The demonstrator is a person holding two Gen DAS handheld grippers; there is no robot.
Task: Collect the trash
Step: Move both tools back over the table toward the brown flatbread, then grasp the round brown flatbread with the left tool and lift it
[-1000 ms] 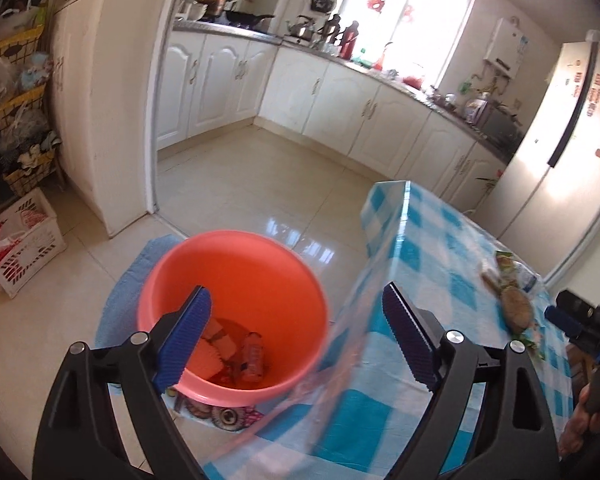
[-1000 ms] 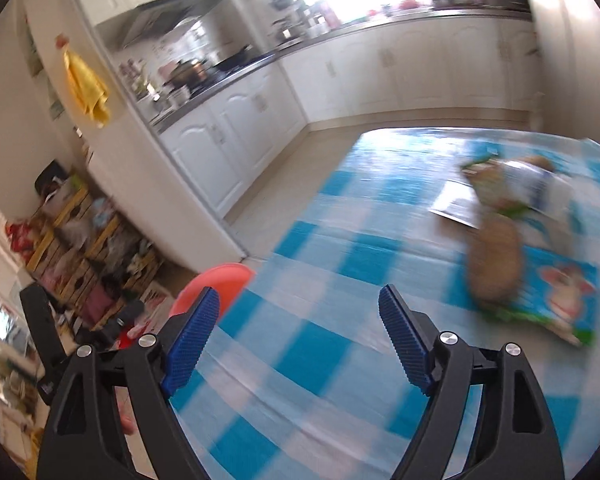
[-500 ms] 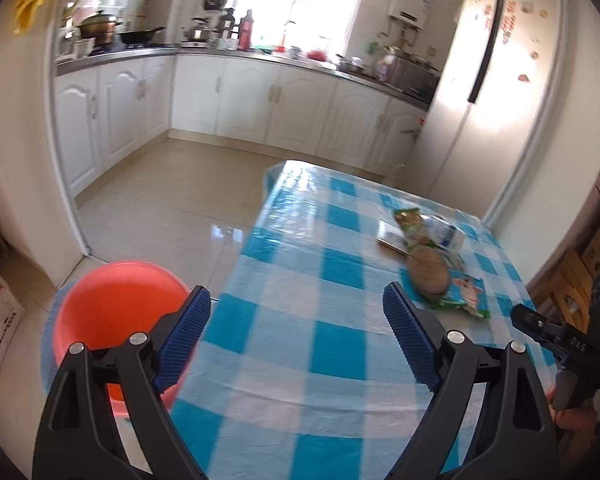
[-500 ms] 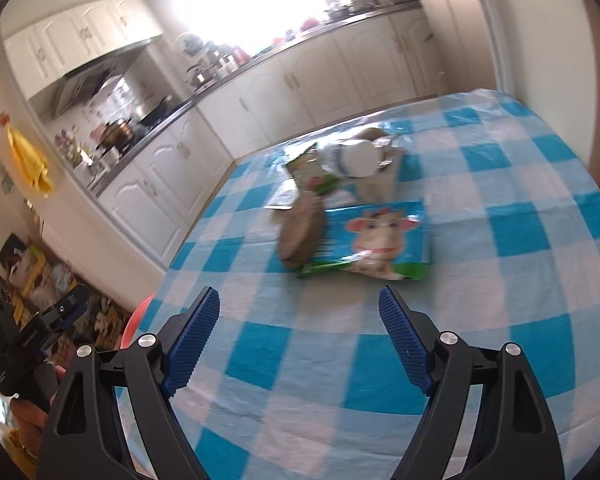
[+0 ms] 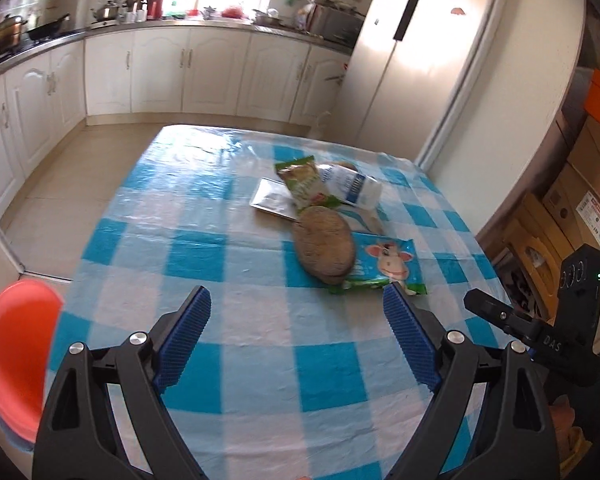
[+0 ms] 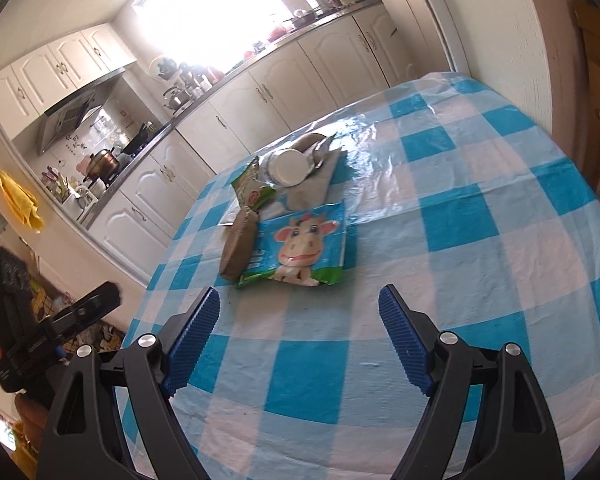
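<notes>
Both the left claw (image 5: 296, 336) and right claw (image 6: 300, 334) hang spread and empty. The trash pile (image 5: 328, 220) sits mid-frame on the tabletop (image 5: 260, 360). The cow wrapper (image 6: 304, 246) lies under the brown disc (image 6: 240, 246); pulling it could likely tip the disc off.

Both open grippers have swung from the orange tub (image 5: 18, 360) toward the wrappers (image 6: 304, 246) — now at 12 o'clock.
</notes>
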